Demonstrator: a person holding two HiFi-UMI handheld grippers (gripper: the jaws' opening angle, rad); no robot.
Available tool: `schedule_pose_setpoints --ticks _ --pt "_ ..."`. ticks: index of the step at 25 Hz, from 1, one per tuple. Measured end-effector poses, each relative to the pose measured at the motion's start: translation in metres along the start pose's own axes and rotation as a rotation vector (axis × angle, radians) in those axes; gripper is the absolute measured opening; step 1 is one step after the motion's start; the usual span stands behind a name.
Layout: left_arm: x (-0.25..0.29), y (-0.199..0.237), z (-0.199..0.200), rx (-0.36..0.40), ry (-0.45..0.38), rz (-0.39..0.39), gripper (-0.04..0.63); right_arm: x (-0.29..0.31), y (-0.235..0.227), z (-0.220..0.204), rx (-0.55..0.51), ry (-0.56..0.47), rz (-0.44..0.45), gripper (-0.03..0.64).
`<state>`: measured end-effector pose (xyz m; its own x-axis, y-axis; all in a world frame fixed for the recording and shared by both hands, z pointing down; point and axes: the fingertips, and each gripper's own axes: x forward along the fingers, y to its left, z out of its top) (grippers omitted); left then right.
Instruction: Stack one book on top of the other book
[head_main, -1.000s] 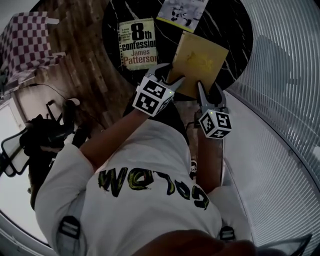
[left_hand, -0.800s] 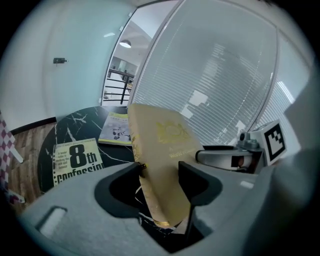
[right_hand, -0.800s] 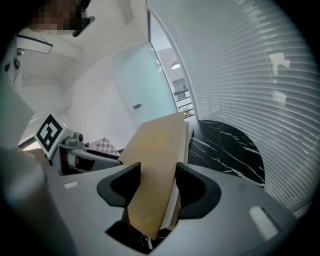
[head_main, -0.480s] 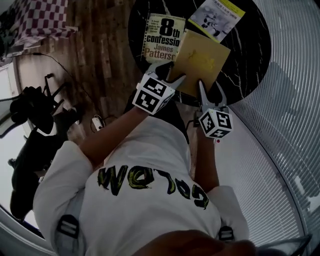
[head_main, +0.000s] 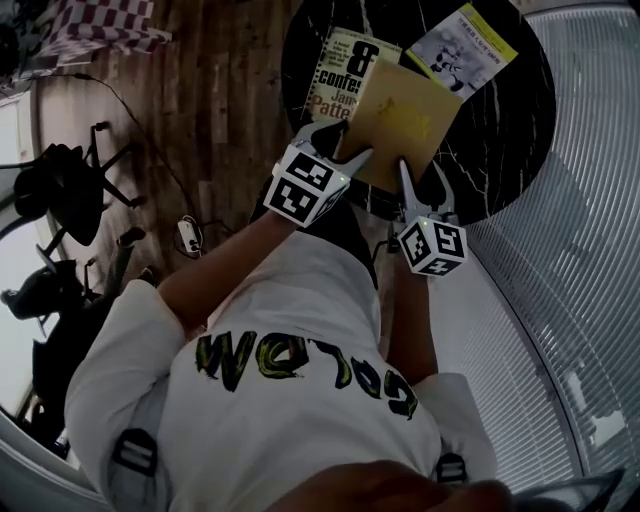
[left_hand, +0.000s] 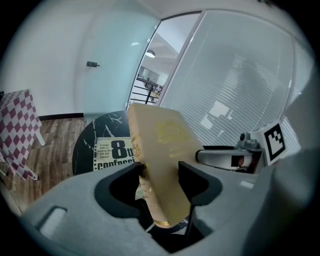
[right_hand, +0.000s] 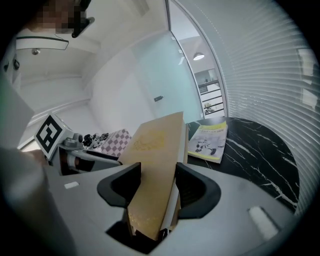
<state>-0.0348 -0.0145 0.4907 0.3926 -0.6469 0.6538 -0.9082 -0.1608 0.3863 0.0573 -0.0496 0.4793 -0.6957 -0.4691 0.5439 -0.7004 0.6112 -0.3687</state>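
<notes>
Nearest the head camera is the person's white shirt (head_main: 300, 400), soft cloth printed with yellow-green and black lettering, and both bare forearms reach out from it. Each arm ends in one of two marker cubes, hard white blocks with black squares. Just past them the left tool (head_main: 345, 148) and the right tool (head_main: 422, 195) each clamp the near edge of the same gold book (head_main: 405, 120), one at each near corner. The tools' own views show what the head view cannot. In each, the dark moulded jaws stand partly apart with their pads pressed on the two faces of the thick block. The cover is matt tan with faint gilt stamping, and the page edges show a gilt sheen. The book is raised and tilted over the tabletop (head_main: 500, 130), a round black slab with white marble veining. From above it covers the right part of the "8th confession" paperback (head_main: 335, 75), a glossy cream-and-yellow cover lying flat. Whether the two touch cannot be told. Beyond them lies a thin yellow booklet (head_main: 462, 50) with a black-and-white picture, flat and apart from the other two, which makes three printed items in all. Past the tabletop run a wood plank floor (head_main: 220, 100), a ribbed translucent curved wall (head_main: 570, 250) and a red-and-white checked cloth (left_hand: 17, 125).
</notes>
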Motion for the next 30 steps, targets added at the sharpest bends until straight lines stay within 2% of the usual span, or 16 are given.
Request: schedule_pose_setpoints --ticks 13,30 --pt "0.011 0.067 0.005 -0.01 0.005 0.051 0.252 0.069 0.014 0.003 -0.016 0.014 0.048 0.21" --pt "0.052 0.142 -0.018 -0.052 0.075 0.043 0.252 0.152 0.008 -0.029 0.033 0.112 0.048 0.209"
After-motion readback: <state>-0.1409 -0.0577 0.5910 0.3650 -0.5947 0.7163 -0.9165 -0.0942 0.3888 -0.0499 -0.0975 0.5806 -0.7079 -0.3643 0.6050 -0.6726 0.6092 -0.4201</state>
